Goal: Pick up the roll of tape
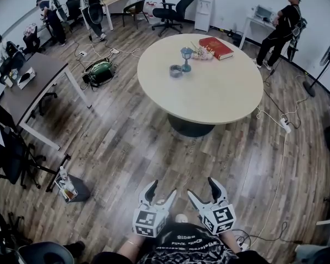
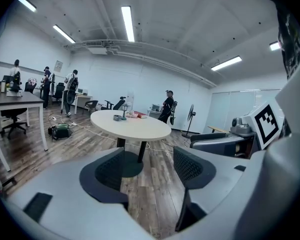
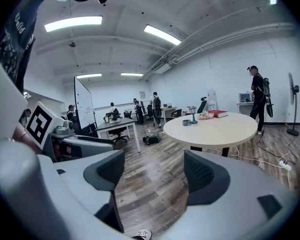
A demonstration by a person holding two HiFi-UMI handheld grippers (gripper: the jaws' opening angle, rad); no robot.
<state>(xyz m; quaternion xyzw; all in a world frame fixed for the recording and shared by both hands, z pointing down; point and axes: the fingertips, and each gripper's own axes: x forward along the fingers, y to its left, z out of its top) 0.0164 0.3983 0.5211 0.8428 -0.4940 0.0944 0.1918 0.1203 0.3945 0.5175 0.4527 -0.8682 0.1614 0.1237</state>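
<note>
The lower edge of the head view cuts off the person's arms, and the marker cubes (image 1: 150, 222) cover most of both hands. The roll of tape (image 1: 176, 70) shows only as a small grey ring. It lies flat on the round table (image 1: 220, 98) near the far left edge, just beside a stemmed cup-like thing (image 1: 186, 56). The pale heap (image 1: 200, 53) to the right of that is too small to make out.

The left gripper (image 1: 160, 193) is held low in front of the person's body, pointing toward the table and slightly down. Its fingers (image 2: 110, 171) are released and wide apart, with only the wooden floor (image 1: 126, 142) between them. The right gripper (image 1: 204, 191) sits beside it in the same pose, not touching it, and its fingers (image 3: 202, 173) are likewise released around bare floor. Both are well apart from the tape.

At the left stands a dark rectangular table (image 1: 33, 78), with a green bag (image 1: 99, 72) on the floor between it and the round table. A red book (image 1: 216, 48) lies at the round table's far edge. A white power strip (image 1: 286, 124) lies near its right edge. Farther right are a person in dark clothes (image 1: 280, 29) and a standing fan (image 1: 325, 59). Only floorboards lie between the grippers and the table's near edge.
</note>
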